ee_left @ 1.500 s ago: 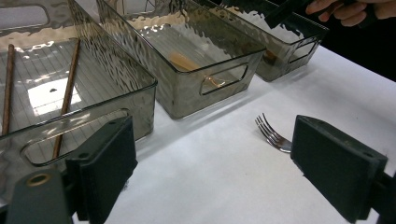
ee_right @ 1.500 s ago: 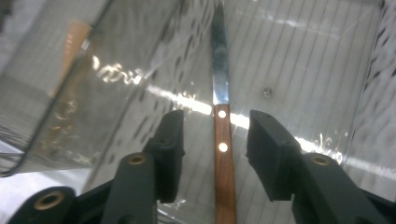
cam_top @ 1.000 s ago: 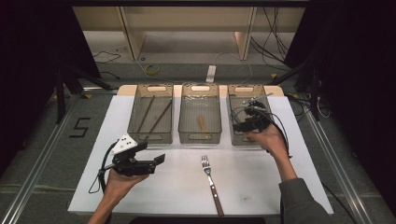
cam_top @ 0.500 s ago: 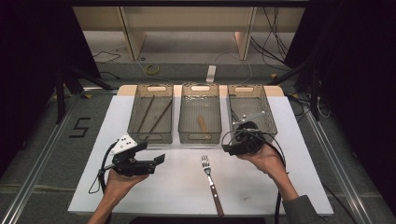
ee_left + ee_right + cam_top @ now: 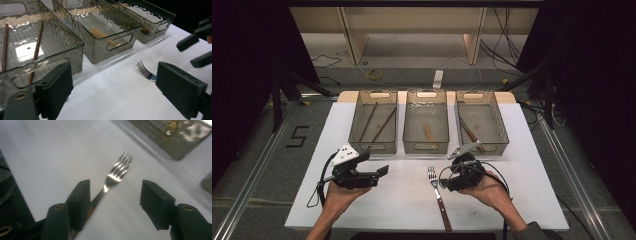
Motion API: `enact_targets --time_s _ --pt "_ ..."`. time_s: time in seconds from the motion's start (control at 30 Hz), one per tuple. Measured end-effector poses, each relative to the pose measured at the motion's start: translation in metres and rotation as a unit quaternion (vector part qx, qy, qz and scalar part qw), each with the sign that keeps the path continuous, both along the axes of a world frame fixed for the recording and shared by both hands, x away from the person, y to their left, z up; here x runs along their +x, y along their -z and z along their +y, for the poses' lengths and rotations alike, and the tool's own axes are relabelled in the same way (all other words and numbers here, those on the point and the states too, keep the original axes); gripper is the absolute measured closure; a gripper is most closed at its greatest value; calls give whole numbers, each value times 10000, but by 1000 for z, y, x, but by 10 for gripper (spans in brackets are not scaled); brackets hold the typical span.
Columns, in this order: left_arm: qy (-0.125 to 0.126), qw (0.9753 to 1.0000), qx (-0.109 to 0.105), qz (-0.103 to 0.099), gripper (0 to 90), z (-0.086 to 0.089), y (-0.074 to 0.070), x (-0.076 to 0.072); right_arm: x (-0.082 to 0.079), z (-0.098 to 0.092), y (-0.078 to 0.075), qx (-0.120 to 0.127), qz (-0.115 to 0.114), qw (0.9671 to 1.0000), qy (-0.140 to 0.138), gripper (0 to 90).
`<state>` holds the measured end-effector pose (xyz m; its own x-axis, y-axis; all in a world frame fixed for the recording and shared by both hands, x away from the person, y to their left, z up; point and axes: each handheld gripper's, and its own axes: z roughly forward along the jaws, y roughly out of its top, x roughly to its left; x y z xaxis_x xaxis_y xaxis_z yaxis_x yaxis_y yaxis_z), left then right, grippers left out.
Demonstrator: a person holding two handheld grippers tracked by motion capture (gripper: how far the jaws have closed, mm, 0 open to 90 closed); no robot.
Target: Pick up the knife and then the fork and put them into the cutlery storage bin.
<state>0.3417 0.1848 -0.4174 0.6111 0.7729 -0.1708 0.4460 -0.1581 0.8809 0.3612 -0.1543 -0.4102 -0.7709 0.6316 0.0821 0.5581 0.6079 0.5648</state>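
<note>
On the white table (image 5: 522, 200), your right gripper (image 5: 451, 178) (jaws apart) hides part of the fork (image 5: 117, 173) handle; tines point toward the trays (image 5: 427, 127), long axis running away from you.

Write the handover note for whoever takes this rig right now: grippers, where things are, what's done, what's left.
Right gripper: open, empty, jaws either side of the fork's neck, above the sheet.
Left gripper: open, empty, off to the left.
Fork: flat on the white sheet, tines toward the bins.
Done: two sticks in the left bin, a wooden piece in the middle bin, a knife-like utensil in the right bin.
Left: grip the fork; probably bin it.
</note>
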Motion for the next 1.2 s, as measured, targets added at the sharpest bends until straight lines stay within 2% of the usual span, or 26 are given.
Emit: enact_targets --time_s 0.33,0.6,0.83,0.93,1.2 --pt "1 10000 10 -1 136 0 0 0 -20 6 15 97 179 9988 -443 613" --pt "2 10000 18 -2 136 0 0 0 -33 17 25 26 285 9960 -848 756" --pt "-4 10000 19 -1 136 0 0 0 -40 23 32 -47 420 9934 -1063 865" --pt "-7 10000 15 -3 136 0 0 0 -42 25 34 -99 467 9924 -1136 897" --pt "-12 10000 24 18 136 -1 0 0 -47 31 44 -312 600 9889 -1322 900"
